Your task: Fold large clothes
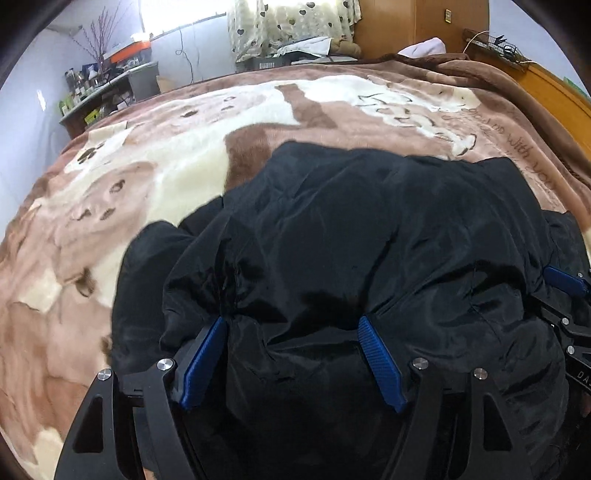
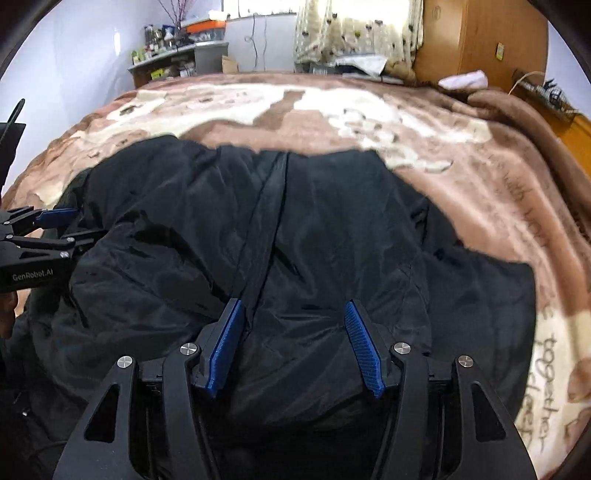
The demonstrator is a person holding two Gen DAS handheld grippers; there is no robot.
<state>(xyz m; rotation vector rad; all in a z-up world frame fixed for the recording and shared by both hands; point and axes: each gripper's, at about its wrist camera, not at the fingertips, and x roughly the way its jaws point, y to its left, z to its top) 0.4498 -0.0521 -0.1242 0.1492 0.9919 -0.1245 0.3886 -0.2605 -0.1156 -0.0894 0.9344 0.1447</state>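
A big black padded jacket [image 1: 351,221] lies bunched on a brown and cream plush blanket [image 1: 166,158] that covers a bed. My left gripper [image 1: 291,321] hangs over its near edge with the blue pads spread wide; fabric bulges between them but they do not pinch it. At that view's right edge, the right gripper's blue finger [image 1: 565,280] shows beside the jacket. In the right wrist view the jacket [image 2: 166,221] shows a zip line [image 2: 273,192] down its middle. My right gripper [image 2: 293,302] stands open over the cloth. The left gripper [image 2: 59,221] is at the jacket's left side.
The blanket [image 2: 480,184] spreads beyond the jacket to the far and right sides. A cluttered shelf [image 1: 99,92] stands past the bed's far left corner. A heart-print curtain [image 1: 288,26], a wooden wardrobe [image 2: 480,40] and a wooden bed frame [image 1: 554,96] lie behind and to the right.
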